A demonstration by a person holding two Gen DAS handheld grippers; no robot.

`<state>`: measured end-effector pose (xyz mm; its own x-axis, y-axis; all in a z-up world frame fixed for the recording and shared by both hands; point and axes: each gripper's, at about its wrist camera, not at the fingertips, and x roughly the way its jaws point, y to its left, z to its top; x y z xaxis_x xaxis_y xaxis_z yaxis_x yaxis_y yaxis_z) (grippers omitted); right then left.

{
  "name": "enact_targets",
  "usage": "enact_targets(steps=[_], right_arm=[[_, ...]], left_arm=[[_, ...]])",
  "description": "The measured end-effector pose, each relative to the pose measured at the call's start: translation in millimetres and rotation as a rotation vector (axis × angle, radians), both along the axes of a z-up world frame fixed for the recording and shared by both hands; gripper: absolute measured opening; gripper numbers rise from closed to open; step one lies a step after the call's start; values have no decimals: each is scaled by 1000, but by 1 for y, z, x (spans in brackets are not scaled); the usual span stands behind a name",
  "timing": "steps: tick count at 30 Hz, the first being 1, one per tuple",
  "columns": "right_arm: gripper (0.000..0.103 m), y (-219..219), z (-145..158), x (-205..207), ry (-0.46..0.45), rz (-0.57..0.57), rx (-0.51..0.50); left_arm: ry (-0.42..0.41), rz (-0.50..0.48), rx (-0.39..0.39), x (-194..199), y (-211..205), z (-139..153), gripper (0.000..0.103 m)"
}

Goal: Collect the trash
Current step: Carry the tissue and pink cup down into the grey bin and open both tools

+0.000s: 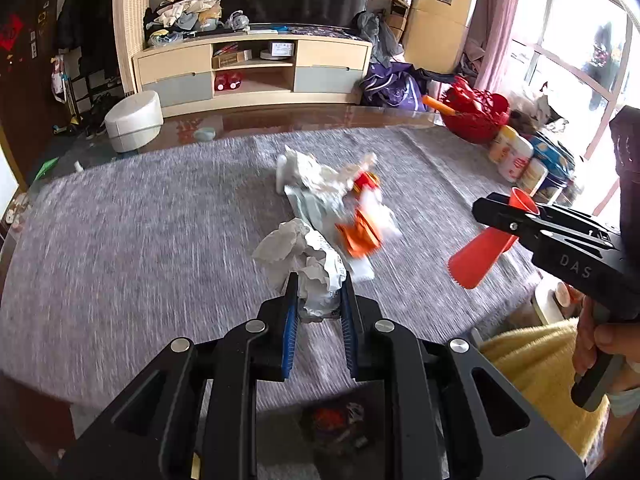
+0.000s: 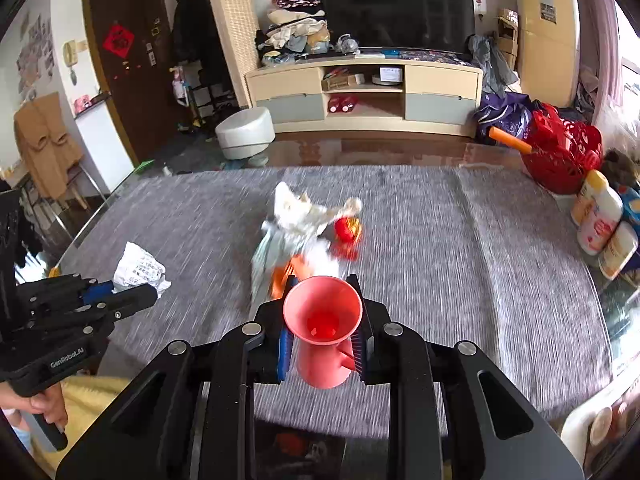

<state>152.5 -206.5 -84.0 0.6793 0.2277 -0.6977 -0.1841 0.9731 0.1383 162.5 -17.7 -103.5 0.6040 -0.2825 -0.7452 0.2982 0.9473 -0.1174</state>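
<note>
Crumpled paper clamped in left gripper, red funnel clamped in right gripper

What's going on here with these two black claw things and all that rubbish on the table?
A person is clearing trash off a table covered by a grey cloth, with a hand-held claw in each hand. The left claw is shut on a crumpled white paper wad. The right claw grips a red plastic funnel-shaped cup. A pile of wrappers and tissues lies in the middle of the cloth, not yet picked up.
</note>
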Motion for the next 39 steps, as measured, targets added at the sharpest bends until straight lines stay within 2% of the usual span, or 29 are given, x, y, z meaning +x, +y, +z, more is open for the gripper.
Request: enact_targets(steps=[7, 15, 28, 33, 39], right_arm=[[25, 4, -15, -43, 42, 16, 17], [25, 9, -57, -76, 135, 27, 21], [25, 21, -139, -96, 310, 46, 28], [25, 28, -155, -98, 353, 58, 10], [26, 31, -165, -96, 401, 57, 13]], left_arm=[[62, -13, -16, -51, -6, -22, 18], [157, -22, -41, -92, -11, -59, 18], [330, -34, -48, -121, -20, -139, 18], [396, -38, -61, -125, -21, -161, 18], [430, -32, -65, -125, -20, -170, 22]])
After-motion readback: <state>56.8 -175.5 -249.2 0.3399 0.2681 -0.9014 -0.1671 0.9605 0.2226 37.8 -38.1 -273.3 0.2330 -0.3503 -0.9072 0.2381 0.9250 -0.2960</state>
